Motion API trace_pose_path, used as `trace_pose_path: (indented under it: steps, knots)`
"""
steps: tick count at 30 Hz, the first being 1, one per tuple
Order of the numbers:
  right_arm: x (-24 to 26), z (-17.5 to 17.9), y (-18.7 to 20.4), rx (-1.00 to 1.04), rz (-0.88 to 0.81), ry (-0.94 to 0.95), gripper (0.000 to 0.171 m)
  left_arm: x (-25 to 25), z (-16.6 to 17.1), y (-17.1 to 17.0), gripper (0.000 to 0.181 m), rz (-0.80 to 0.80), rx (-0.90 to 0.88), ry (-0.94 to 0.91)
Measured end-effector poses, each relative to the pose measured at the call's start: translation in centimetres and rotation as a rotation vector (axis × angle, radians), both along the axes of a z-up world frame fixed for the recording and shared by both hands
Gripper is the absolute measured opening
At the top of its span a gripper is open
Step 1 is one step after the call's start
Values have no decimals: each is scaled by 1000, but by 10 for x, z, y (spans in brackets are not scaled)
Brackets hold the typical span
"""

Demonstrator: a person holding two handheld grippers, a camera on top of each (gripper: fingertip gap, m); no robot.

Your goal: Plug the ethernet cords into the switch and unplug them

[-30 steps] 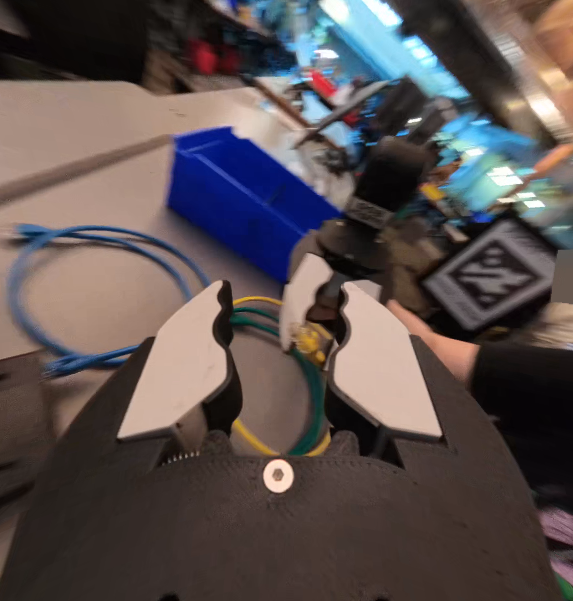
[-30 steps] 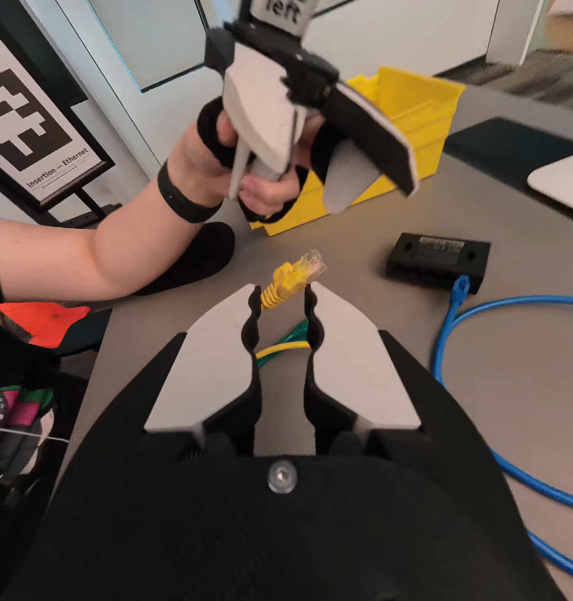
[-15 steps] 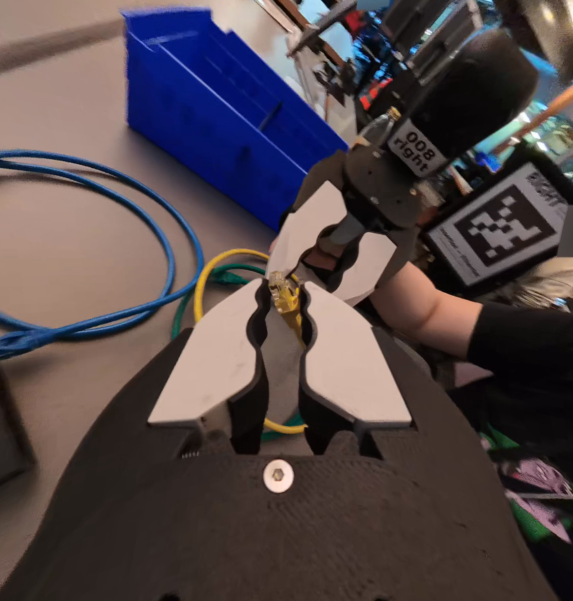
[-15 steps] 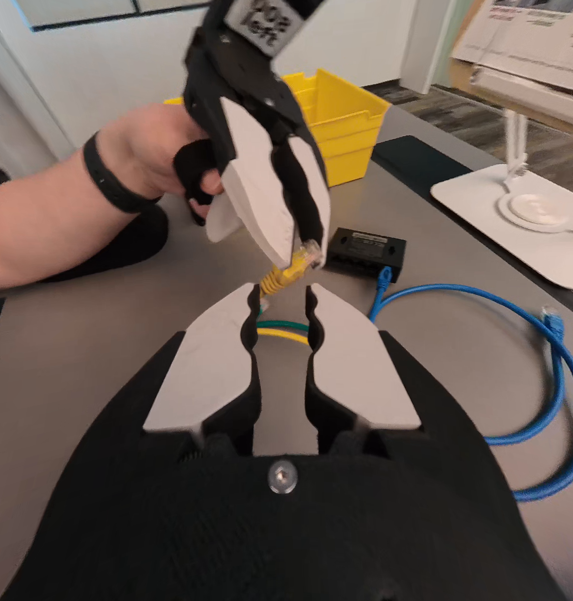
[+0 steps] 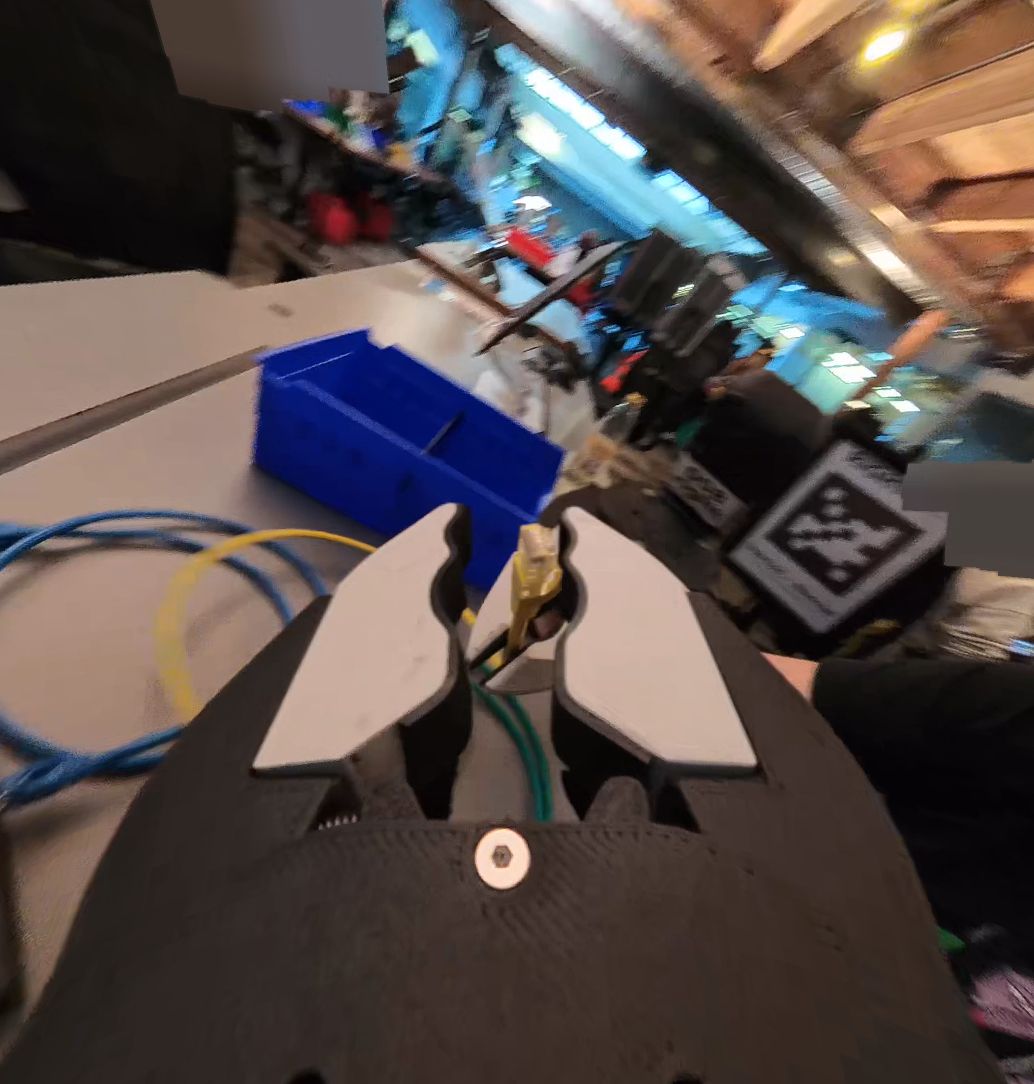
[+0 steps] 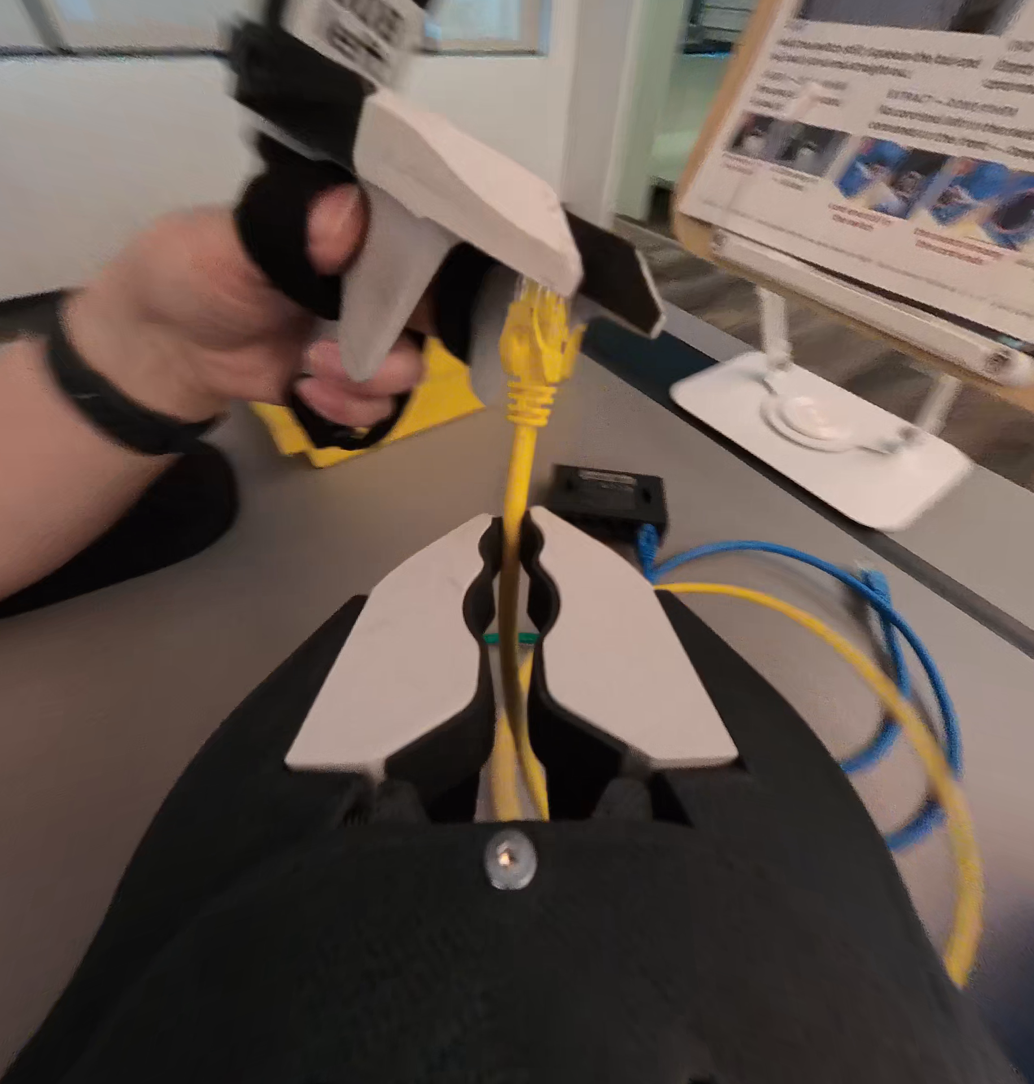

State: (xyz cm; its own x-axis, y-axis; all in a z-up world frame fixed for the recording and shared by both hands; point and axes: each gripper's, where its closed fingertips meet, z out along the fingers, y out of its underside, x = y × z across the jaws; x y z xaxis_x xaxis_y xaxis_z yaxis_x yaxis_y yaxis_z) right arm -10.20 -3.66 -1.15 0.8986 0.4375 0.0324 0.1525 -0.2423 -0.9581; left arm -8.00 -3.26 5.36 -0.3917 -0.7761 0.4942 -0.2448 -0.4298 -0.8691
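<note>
Yellow ethernet cord point(image 6: 517, 469) between right fingers point(image 6: 444, 592), plug point(image 5: 536, 572) at left fingers point(image 5: 614, 586).

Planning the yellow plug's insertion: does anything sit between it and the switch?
Nothing visible lies between the plug and the switch. A blue cord already fills one end port, and the right tongs pinch the yellow cord just below the plug.

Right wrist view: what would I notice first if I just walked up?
Probably the yellow cord, held up in the air in the middle, its plug tucked between the left gripper fingers while the right gripper pinches the cord lower down. Behind it, a black switch sits on the grey table with a blue cord plugged in.
</note>
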Motion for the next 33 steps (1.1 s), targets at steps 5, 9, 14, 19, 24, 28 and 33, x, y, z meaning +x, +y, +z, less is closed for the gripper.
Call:
trace_pose_path:
  steps: [5, 9, 14, 19, 24, 28, 33]
  knots:
    - [1, 9, -18, -76, 169, 122, 6, -15, -10, -23, 35, -248, 49, -38]
    - [-4, 0, -30, -168, 262, 108, 6, -11, -14, -36, 27, -275, 113, -68]
    - [-5, 0, -34, -184, 300, 137, 6, -13, -15, -40, 15, -273, 172, -59]
    - [2, 2, -32, -161, 284, 137, 7, -7, -11, -37, 15, -211, 210, -82]
    - [23, 90, -45, 606, 36, 17, 10, -1, 23, -3, 15, 62, 71, -157]
    - [-54, 95, -72, 740, 287, 137, 7, -7, 39, -1, 15, 102, 19, -214]
    - [-51, 45, -18, 479, 180, 489, 34, -15, 58, -27, 15, 21, 27, -264]
